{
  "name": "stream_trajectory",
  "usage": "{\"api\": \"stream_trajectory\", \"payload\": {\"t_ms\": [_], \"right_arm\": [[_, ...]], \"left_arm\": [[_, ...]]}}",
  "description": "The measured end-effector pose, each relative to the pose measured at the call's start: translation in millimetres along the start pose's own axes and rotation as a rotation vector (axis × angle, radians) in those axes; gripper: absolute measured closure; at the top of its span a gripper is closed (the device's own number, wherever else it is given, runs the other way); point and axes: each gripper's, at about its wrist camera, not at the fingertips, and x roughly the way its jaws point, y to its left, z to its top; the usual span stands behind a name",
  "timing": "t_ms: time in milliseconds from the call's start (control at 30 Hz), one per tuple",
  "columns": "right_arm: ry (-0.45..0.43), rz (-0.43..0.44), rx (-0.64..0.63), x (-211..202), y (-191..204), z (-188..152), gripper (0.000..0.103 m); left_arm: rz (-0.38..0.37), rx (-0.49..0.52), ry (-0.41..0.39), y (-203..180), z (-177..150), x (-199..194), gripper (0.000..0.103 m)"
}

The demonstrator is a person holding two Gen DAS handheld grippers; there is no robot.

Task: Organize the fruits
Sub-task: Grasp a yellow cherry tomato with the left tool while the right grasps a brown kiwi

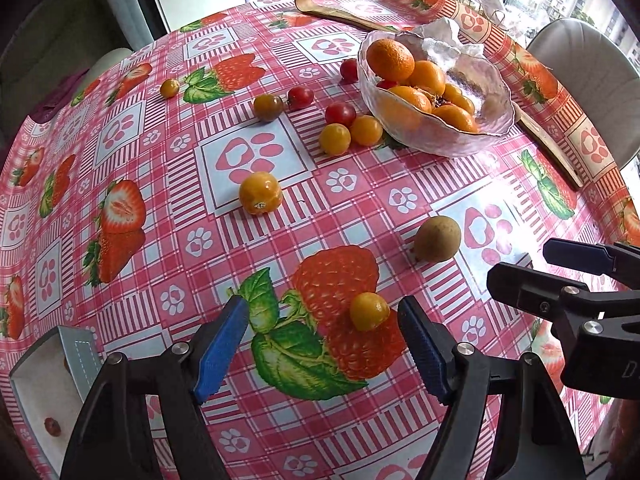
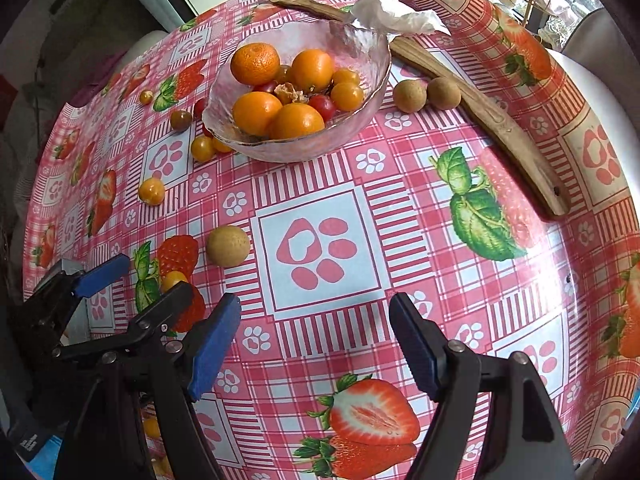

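Left gripper (image 1: 322, 344): jaws apart, empty, small yellow fruit (image 1: 369, 311) on tablecloth (image 1: 168, 216) between fingers. Right gripper (image 2: 316, 340): jaws apart, empty, above bare cloth. Glass bowl (image 2: 360, 120): oranges, cherry tomatoes inside. Brown round fruit (image 2: 228, 246) loose near both grippers. Cherry tomatoes (image 1: 340, 114) scattered beside bowl.

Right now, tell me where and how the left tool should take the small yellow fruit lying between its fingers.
Grip the yellow fruit across its widest middle, coming down from above with the left tool already open astride it. It is round and smooth, so a hold off the middle would likely squeeze it out. It lies nearer the right finger; centre first.
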Motion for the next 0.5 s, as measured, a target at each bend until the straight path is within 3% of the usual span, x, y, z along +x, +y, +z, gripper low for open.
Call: {"api": "stream_trajectory", "payload": {"t_ms": [33,100,200,300,433,500], "right_arm": [[0.003,0.015,-0.003,1,2,4,0.023],[0.003,0.037,-0.014,4,8,10,0.024],[0.012,0.053,-0.043,13,20,18,0.034],[0.03,0.064,-0.083,22,32,23,0.046],[0.022,0.011,-0.148,26,48,24,0.056],[0.026,-0.013,-0.171,27,53,25,0.066]], "left_arm": [[0.001,0.002,0.001,-1,0,1,0.025],[0.004,0.005,0.012,-3,-1,3,0.039],[0.008,-0.004,0.005,-4,0,2,0.04],[0.01,-0.018,-0.003,-5,1,2,0.049],[0.0,-0.024,-0.015,-8,1,0,0.077],[-0.012,-0.037,-0.015,-6,2,-1,0.083]]}}
